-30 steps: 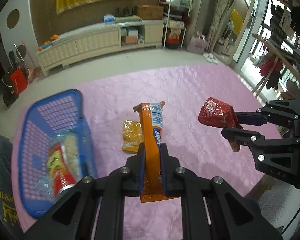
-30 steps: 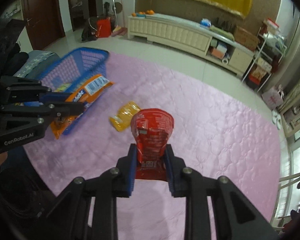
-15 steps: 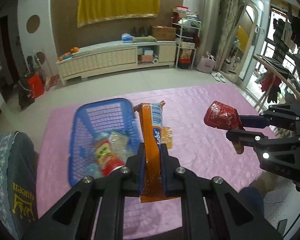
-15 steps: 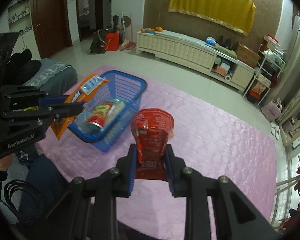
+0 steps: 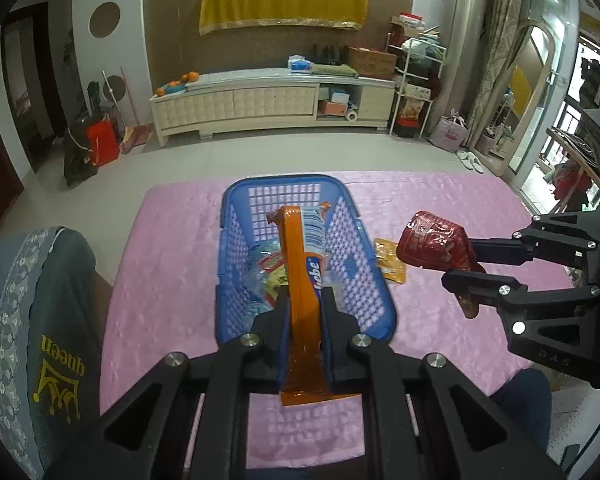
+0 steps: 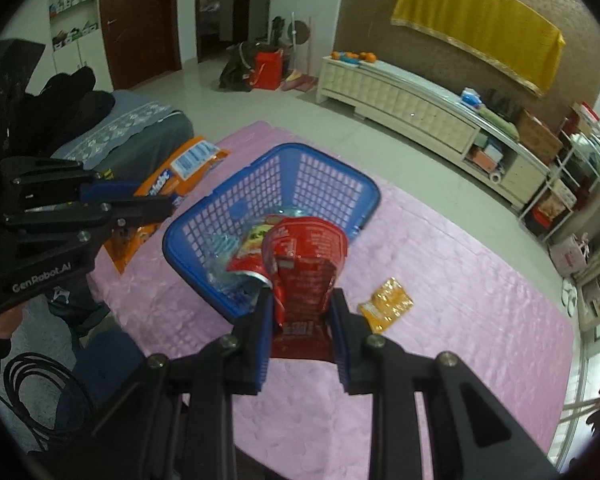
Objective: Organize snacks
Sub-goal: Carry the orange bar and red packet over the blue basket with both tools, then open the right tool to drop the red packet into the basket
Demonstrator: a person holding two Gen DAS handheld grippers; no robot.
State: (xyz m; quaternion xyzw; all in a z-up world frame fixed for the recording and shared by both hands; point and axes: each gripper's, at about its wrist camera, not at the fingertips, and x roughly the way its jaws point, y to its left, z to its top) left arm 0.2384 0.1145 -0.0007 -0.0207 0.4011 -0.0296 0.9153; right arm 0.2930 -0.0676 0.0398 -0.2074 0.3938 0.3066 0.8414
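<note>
Left tool (image 5: 305, 312) pinches an orange pack (image 5: 300, 264) above the basket (image 5: 364, 280); right tool (image 6: 300, 320) pinches a red pouch (image 6: 306, 264).

Long orange snack pack (image 5: 300, 280) with white barcode label and blue lettering, held edge-up above the blue basket (image 5: 364, 280). Red crinkled pouch (image 6: 306, 272), white print on it, held upright in the air near the basket's right side. Blue plastic basket with lattice walls, standing on the pink cloth, holding a clear bag and a red-and-yellow pack (image 6: 256, 240). Small yellow-orange sachet (image 6: 386, 304) lying flat on the cloth, just beside the basket's right wall.
</note>
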